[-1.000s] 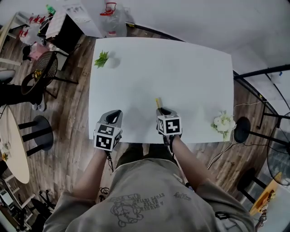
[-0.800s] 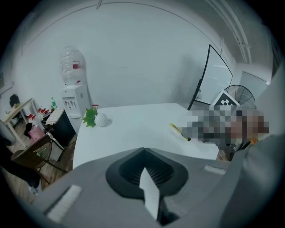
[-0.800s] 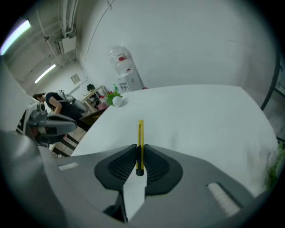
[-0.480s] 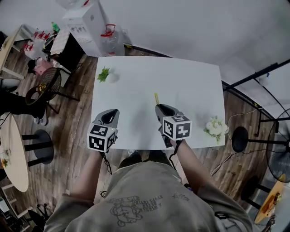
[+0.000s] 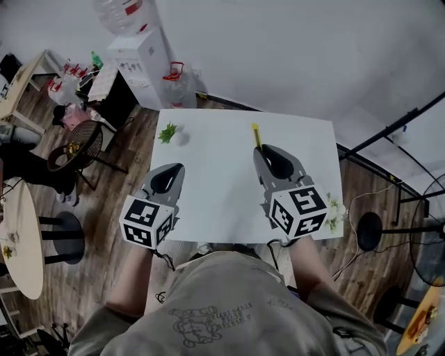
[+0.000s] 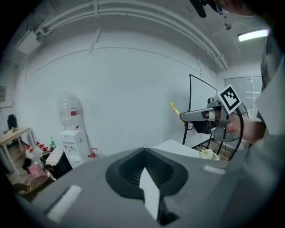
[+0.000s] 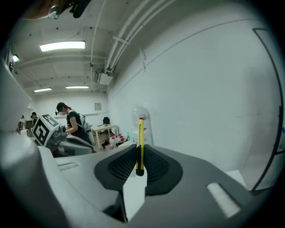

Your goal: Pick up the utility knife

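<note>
The right gripper [image 5: 268, 150] clamps utility knife [image 5: 256, 134], long axis forward, perhaps tilted up; left gripper [image 5: 173, 168] closed, empty.

A white table [image 5: 222, 167] stands on a wooden floor [image 5: 104, 278]. A small green plant [image 5: 167, 133] sits near the table's far left corner, and a bunch of white flowers [image 5: 338, 212] sits at its near right edge. Beyond the far left corner, against the wall, a white water dispenser [image 5: 142, 59] carries a large bottle [image 5: 118, 12], with a red-handled jug [image 5: 175, 83] just beside it. A wicker chair [image 5: 76, 146] stands to the left.
</note>
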